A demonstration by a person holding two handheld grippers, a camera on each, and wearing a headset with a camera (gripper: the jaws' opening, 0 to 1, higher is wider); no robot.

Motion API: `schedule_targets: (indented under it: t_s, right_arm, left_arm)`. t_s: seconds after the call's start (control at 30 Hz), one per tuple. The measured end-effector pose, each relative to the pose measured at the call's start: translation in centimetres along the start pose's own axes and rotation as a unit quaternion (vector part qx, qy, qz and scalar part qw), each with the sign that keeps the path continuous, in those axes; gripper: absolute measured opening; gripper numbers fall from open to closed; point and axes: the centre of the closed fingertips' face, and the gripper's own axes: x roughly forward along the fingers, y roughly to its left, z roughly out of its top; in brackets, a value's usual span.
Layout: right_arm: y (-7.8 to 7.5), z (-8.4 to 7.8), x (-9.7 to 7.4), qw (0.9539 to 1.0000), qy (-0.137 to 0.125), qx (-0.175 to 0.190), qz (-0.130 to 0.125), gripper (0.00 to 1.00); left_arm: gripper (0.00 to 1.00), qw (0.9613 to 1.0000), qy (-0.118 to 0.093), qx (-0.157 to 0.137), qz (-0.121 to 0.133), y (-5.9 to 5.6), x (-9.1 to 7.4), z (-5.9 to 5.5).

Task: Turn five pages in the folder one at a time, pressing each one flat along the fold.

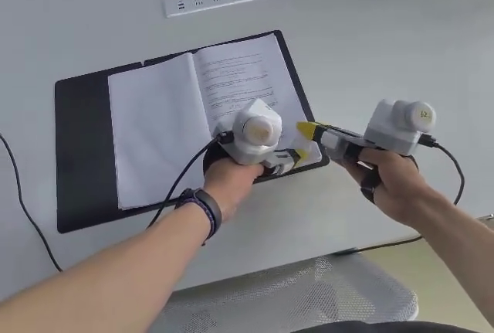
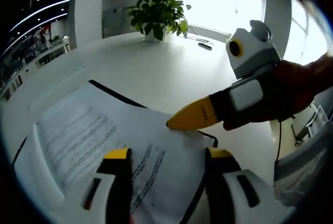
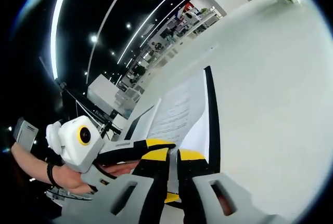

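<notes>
Left tongs (image 2: 164, 155) are held wide over the printed page (image 2: 88, 125); right tongs (image 3: 174, 154), nearly closed, are set nearer its free edge, just ahead.

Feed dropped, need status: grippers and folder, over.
Left gripper open, over lower corner of printed right-hand page. Right gripper shut at that page's edge. Black folder open on white table. Black cable crosses blank left page.

Black folder (image 1: 81, 155) open flat on desk, blank pg left, printed pg right.
</notes>
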Motion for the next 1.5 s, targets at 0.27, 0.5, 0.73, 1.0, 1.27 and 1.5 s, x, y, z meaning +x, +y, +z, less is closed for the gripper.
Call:
schedule_targets:
  t_s: [0.27,0.5,0.73,1.0,1.27,1.5]
  right_arm:
    - [0.0,-0.1,-0.4,0.9999,0.001,0.007,-0.008,0.00]
    - [0.4,0.1,-0.4,0.9999,-0.002,0.011,-0.010,0.00]
    - [1.0,0.6,-0.3,0.9999,-0.007,0.013,-0.008,0.00]
    - [3.0,1.5,-0.1,0.9998,-0.019,0.001,0.011,0.00]
    - [5.4,2.2,0.3,0.9992,-0.024,-0.009,0.032,0.00]
    - [8.0,2.5,1.4,0.9979,-0.025,-0.024,0.056,0.00]
  left_arm:
    - [0.62,1.0000,0.007,-0.003,-0.004,-0.3,-1.1,0.1]
    - [0.64,1.0000,-0.006,-0.003,0.005,0.1,-2.9,0.9]
    - [0.65,0.9997,-0.012,-0.012,0.016,0.8,-4.4,0.9]
    - [0.66,0.9990,-0.020,-0.023,0.033,2.0,-6.4,0.5]
    - [0.68,0.9968,-0.035,-0.039,0.060,4.2,-9.8,-0.4]
    - [0.68,0.9938,-0.045,-0.051,0.088,6.4,-13.5,-1.8]
